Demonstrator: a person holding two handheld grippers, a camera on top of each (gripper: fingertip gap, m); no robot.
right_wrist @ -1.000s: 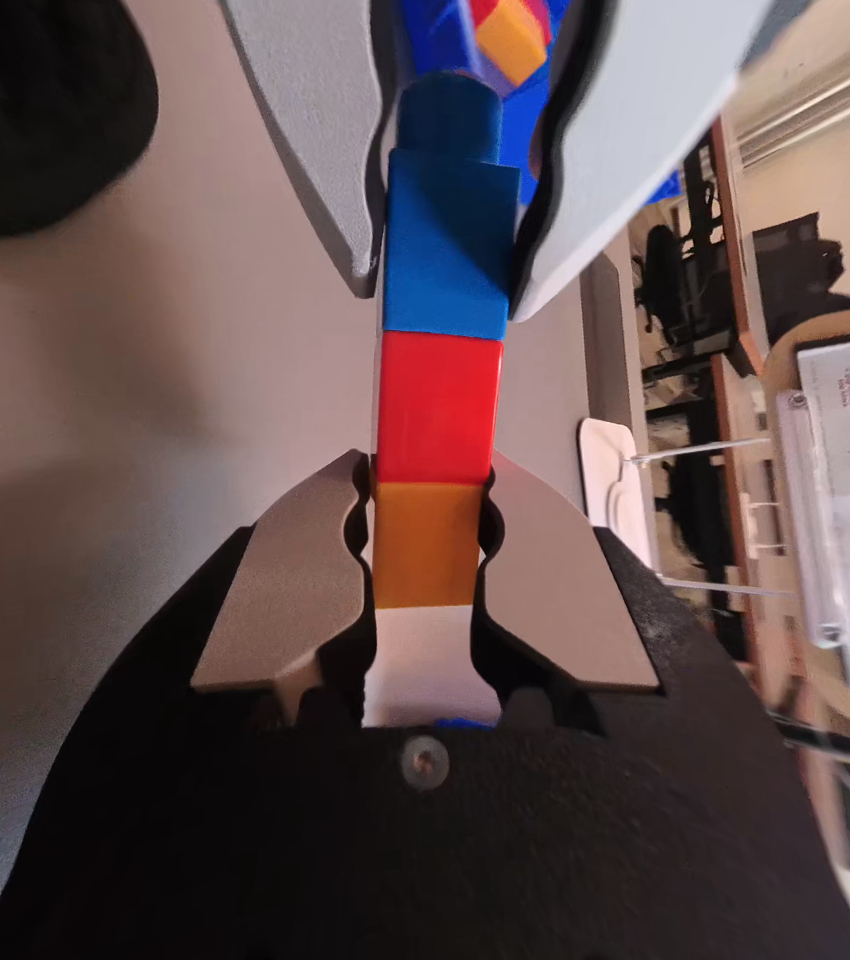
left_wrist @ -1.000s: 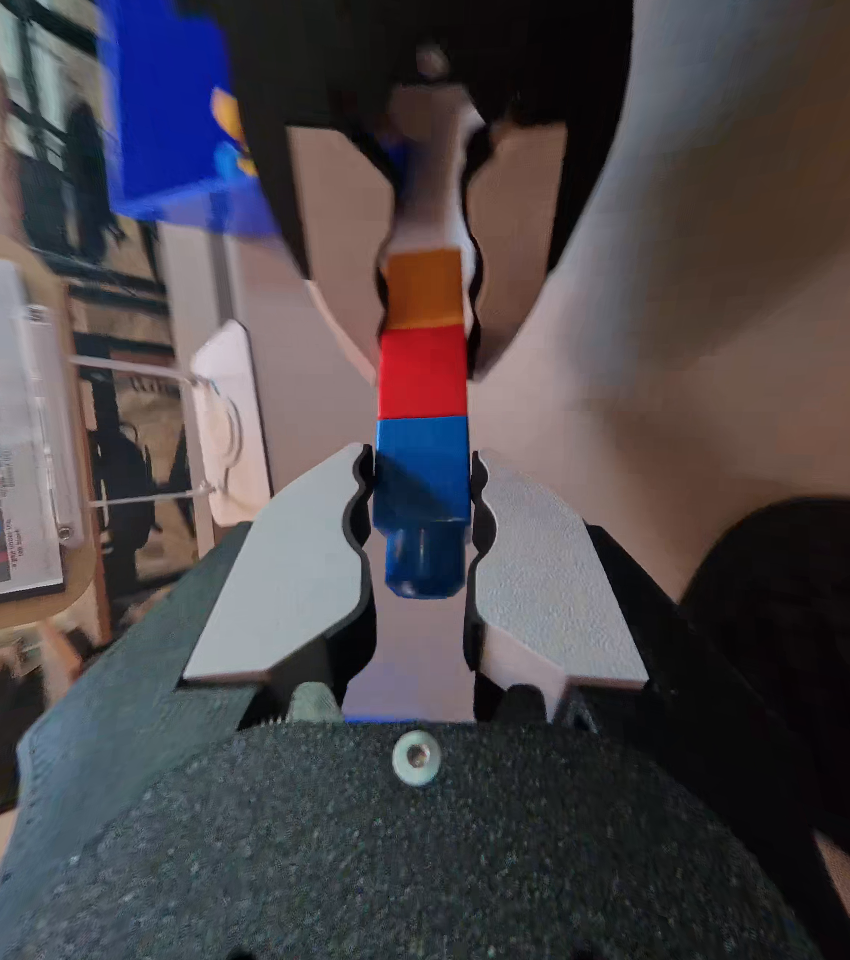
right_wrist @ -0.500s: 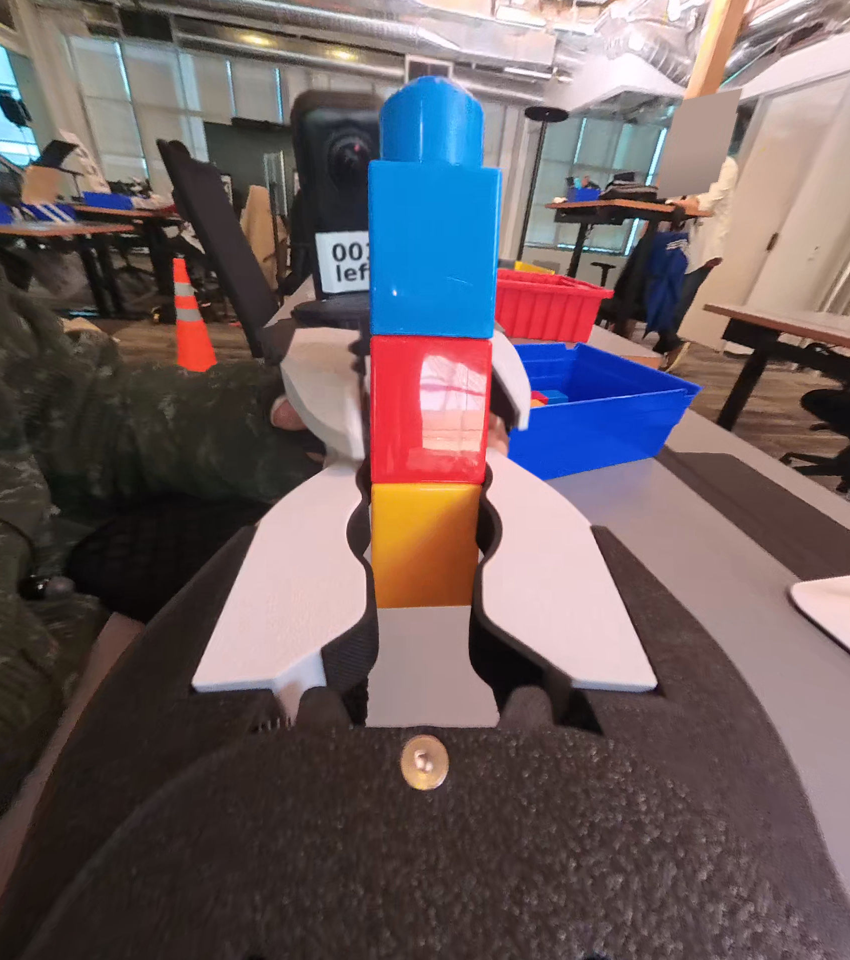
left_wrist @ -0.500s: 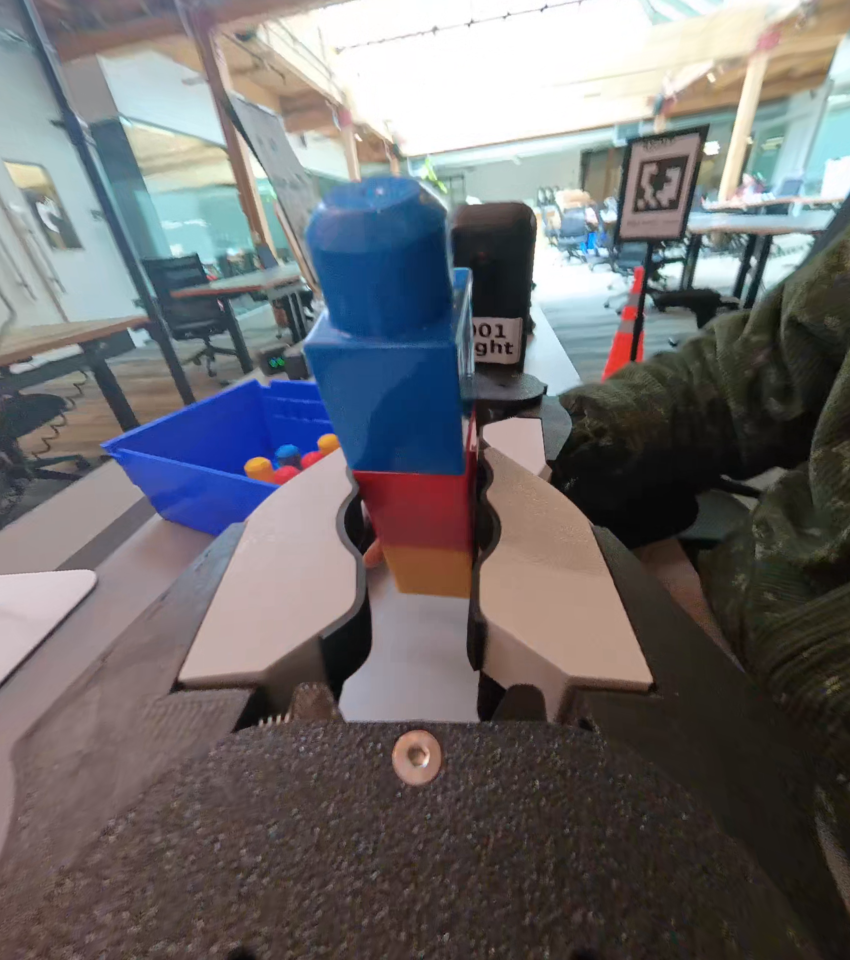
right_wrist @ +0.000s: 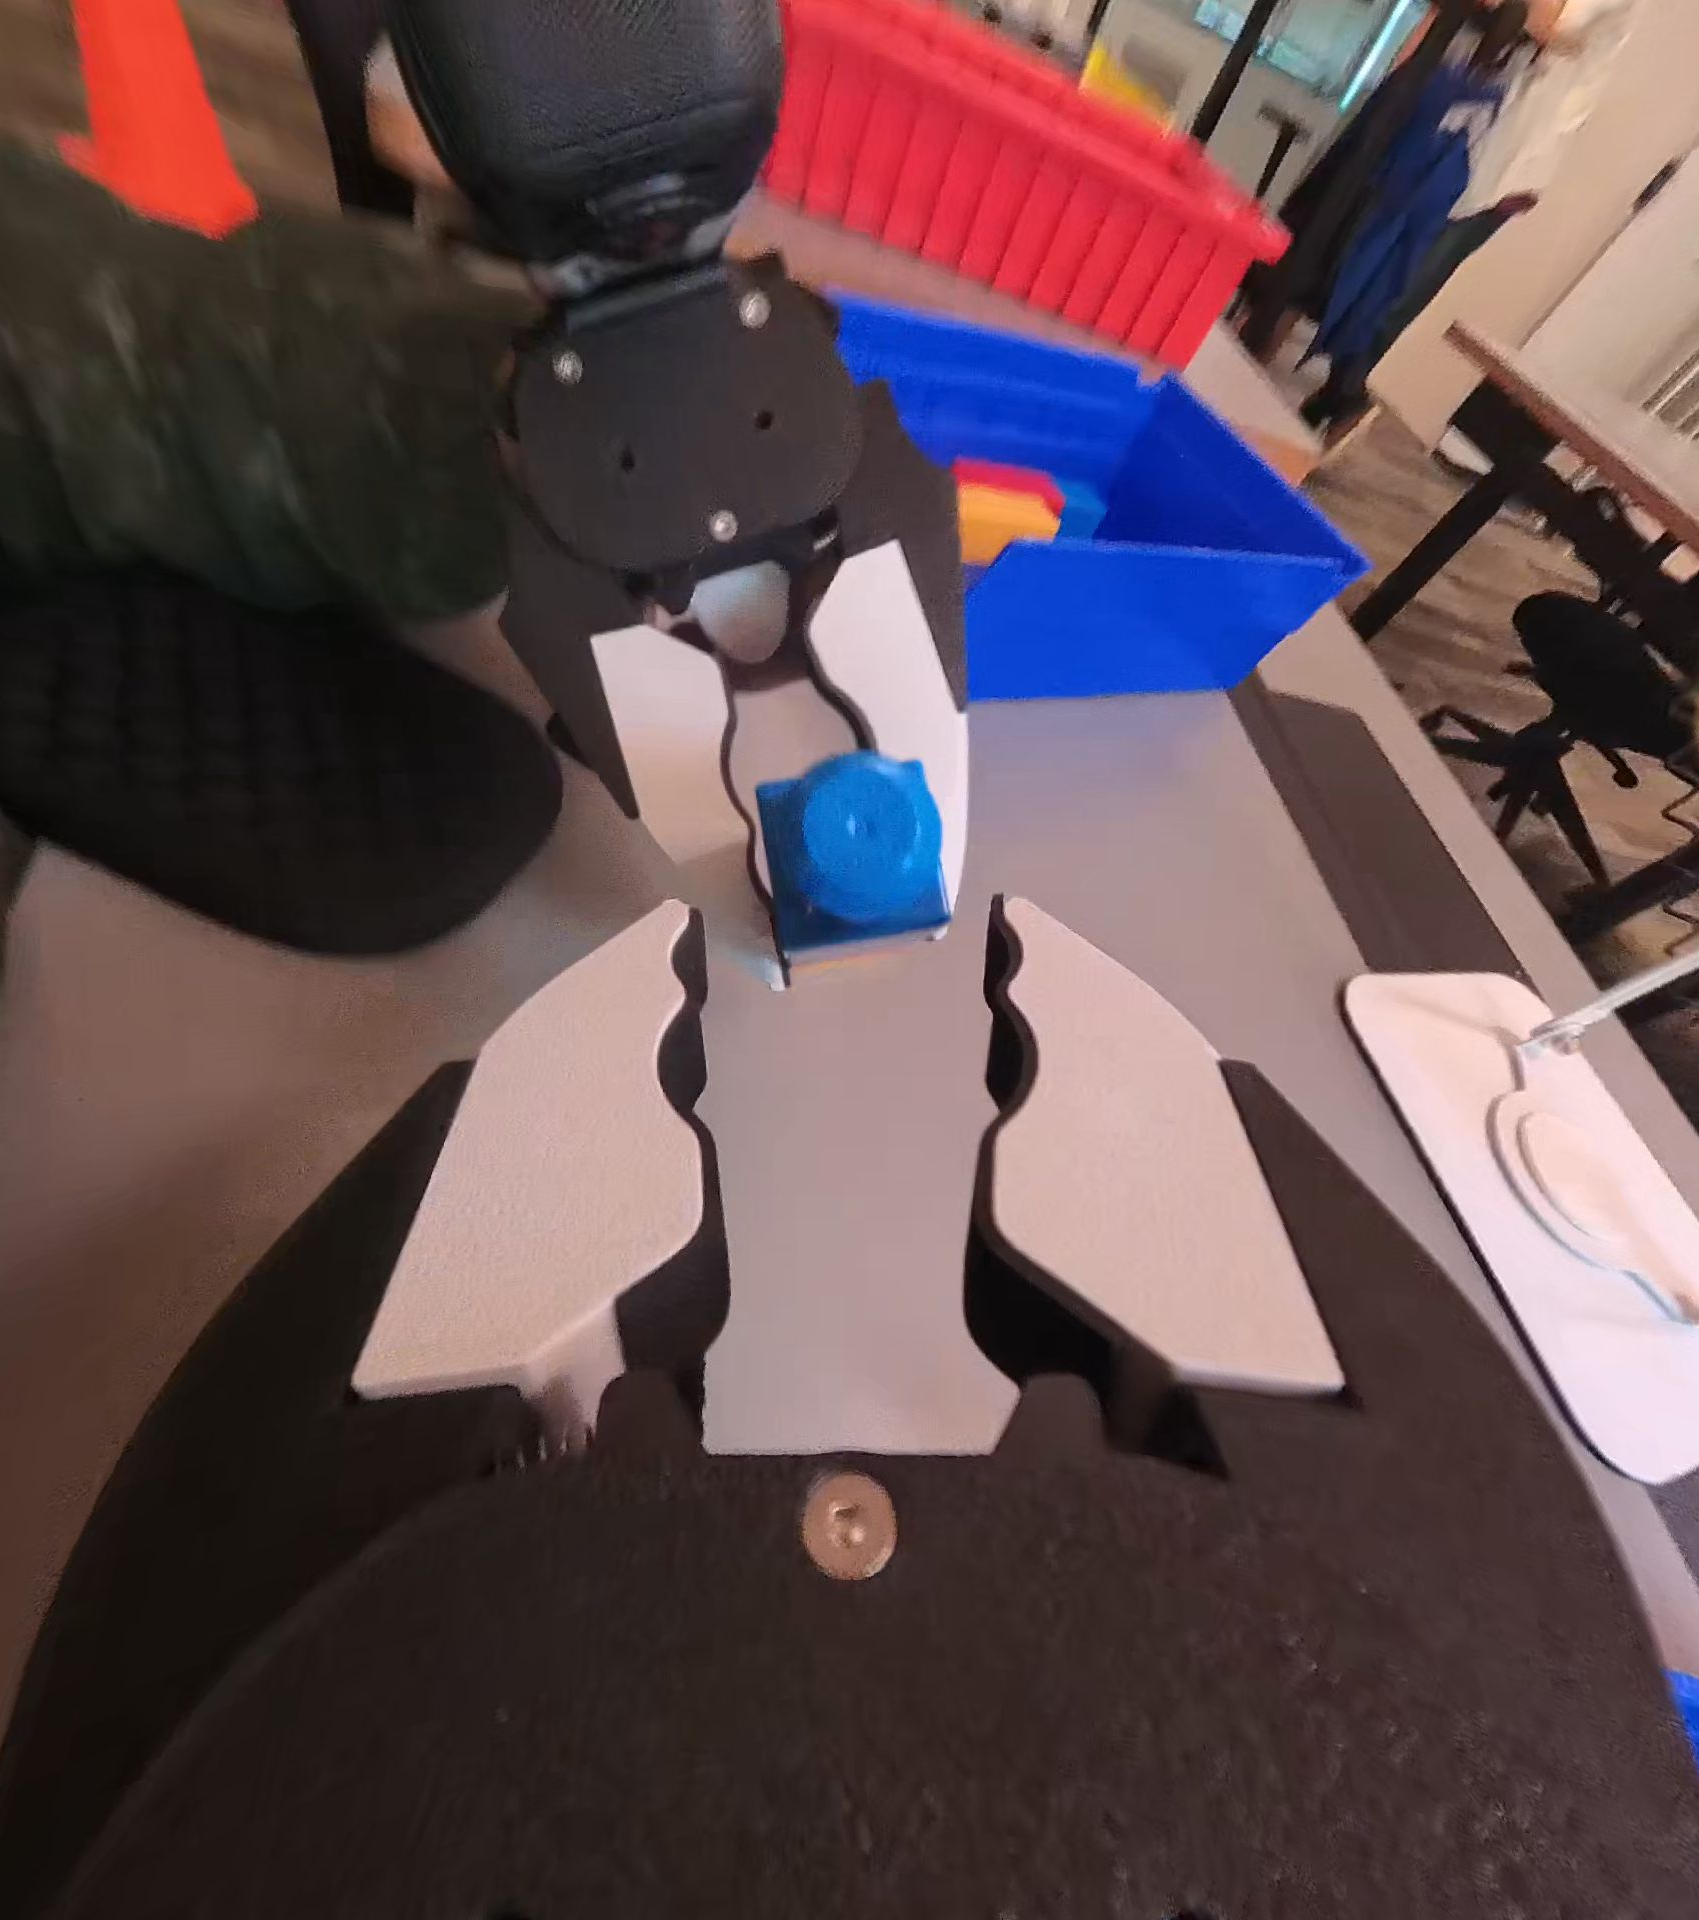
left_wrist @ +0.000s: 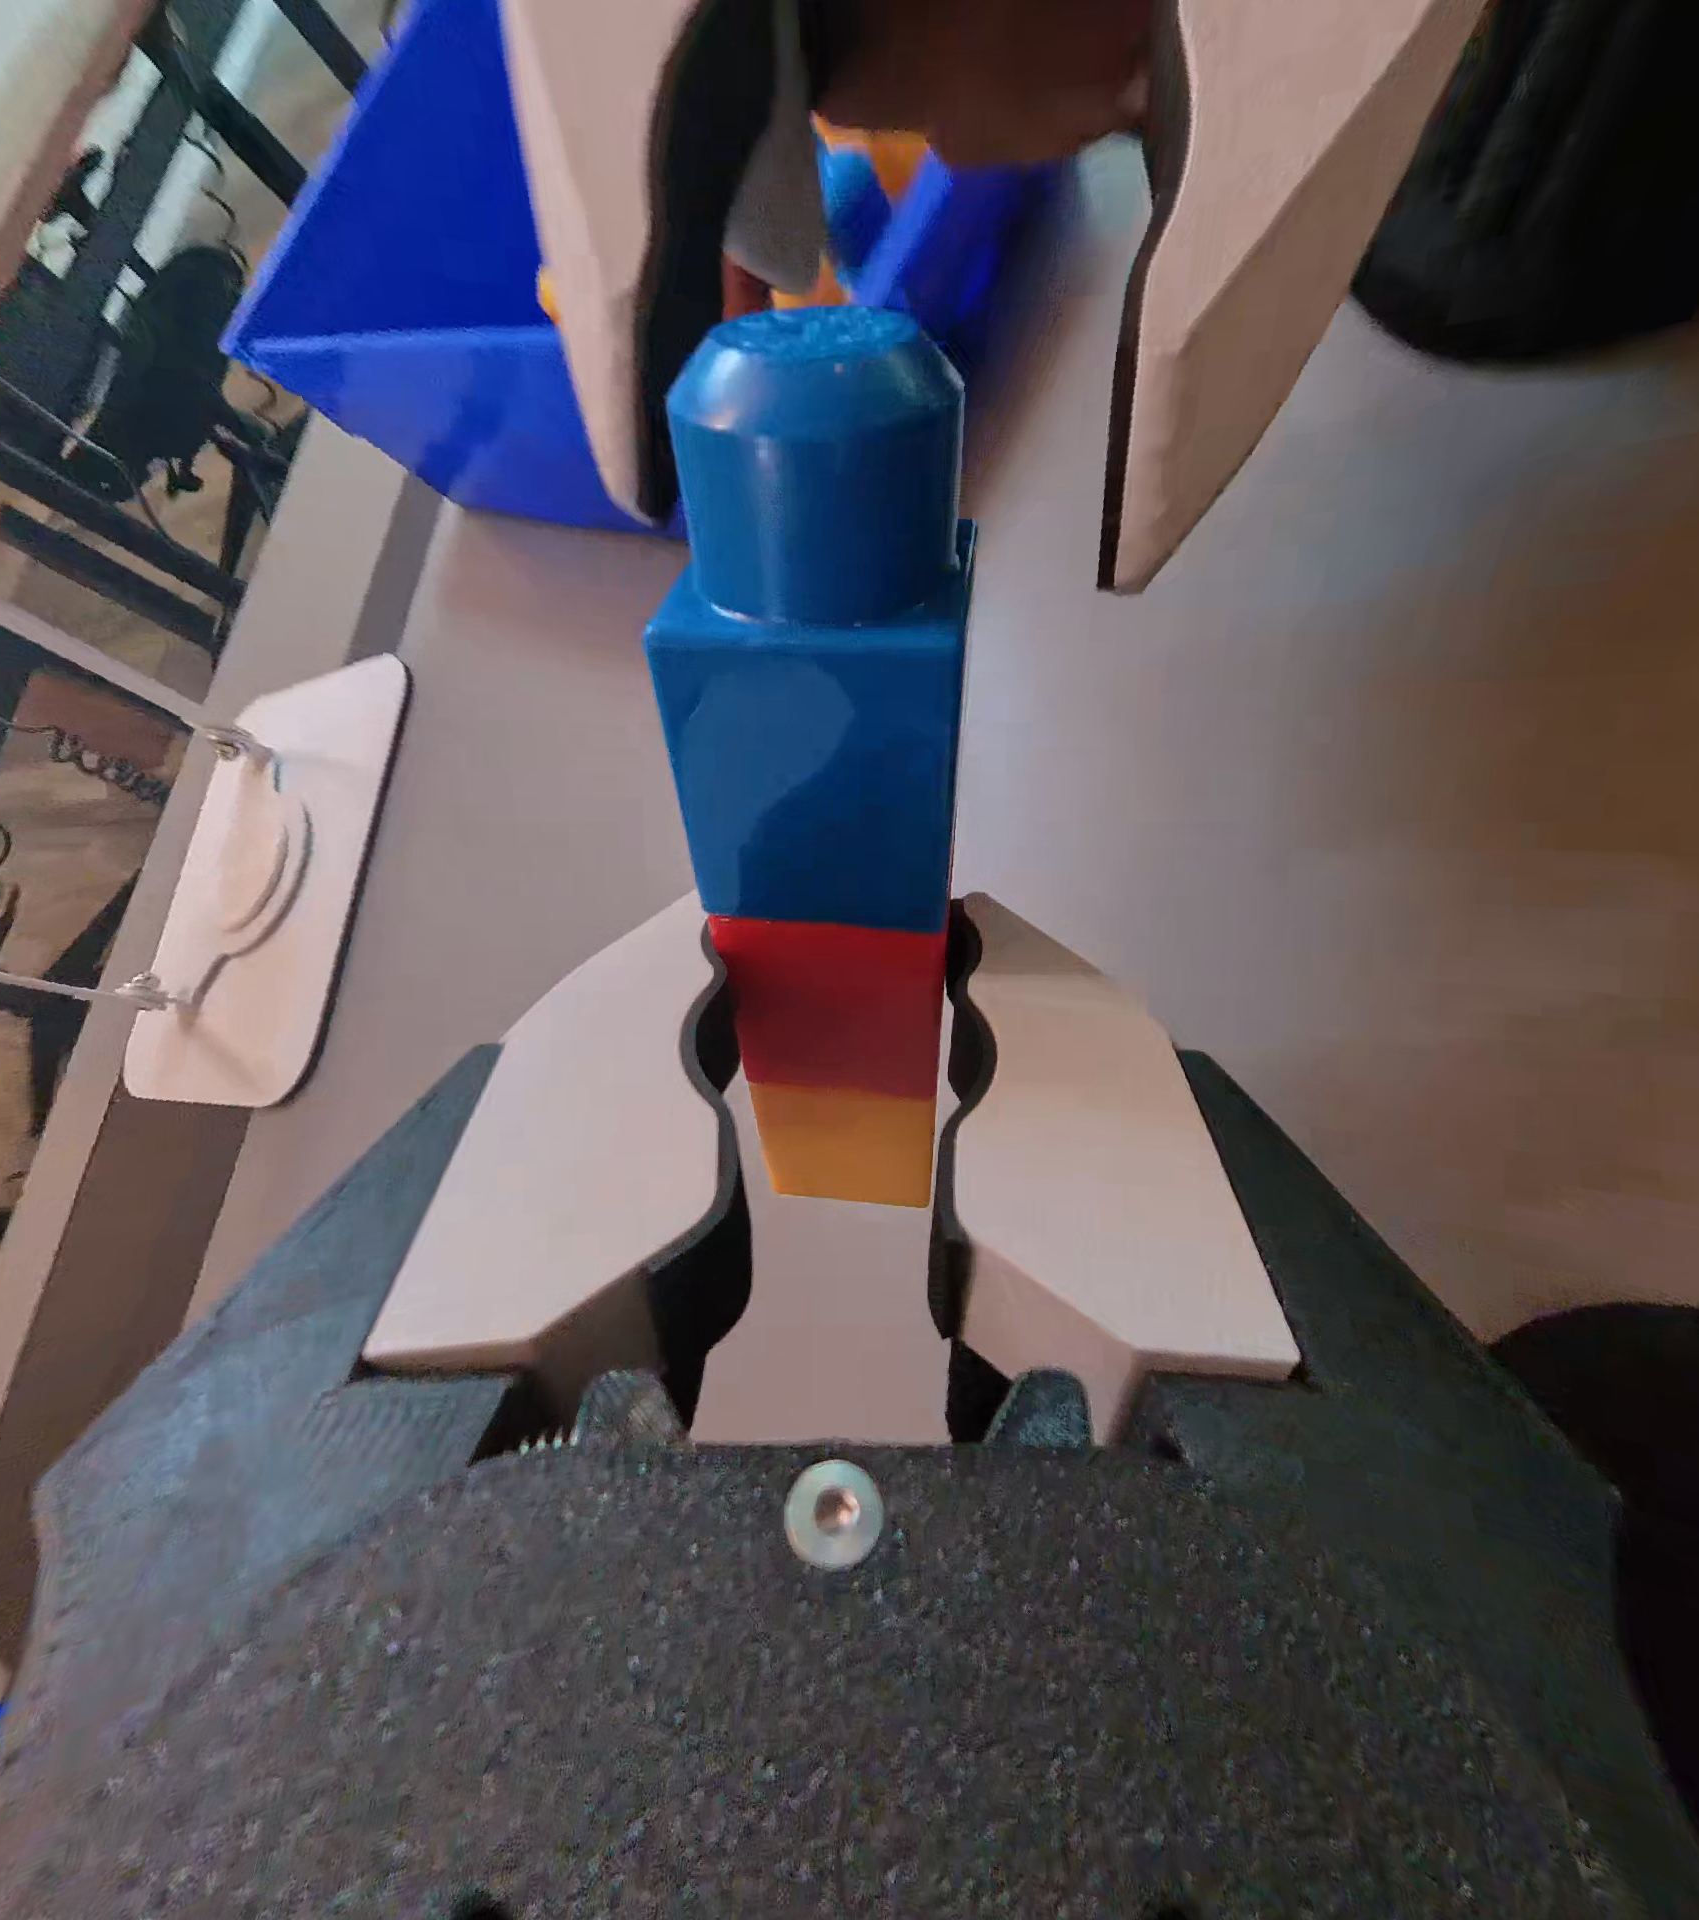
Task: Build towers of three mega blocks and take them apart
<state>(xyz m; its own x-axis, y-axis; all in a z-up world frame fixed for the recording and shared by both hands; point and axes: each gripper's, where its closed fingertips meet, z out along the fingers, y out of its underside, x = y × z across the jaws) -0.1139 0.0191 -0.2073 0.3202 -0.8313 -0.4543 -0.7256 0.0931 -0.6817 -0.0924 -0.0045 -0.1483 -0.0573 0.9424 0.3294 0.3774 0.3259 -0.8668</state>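
Three blocks stand as one tower (left_wrist: 829, 831), clamped low at its red block (left_wrist: 829, 1003) by the left claw (left_wrist: 834, 1049). The right claw (right_wrist: 845, 997), wide and empty, faces the blue block (right_wrist: 850, 868) stud-on, along the tower's long axis, just short of it.

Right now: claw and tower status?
Left claw shut on the three-block tower, gripping the red block. Right claw open, empty, facing the blue top block. Nothing in the way.
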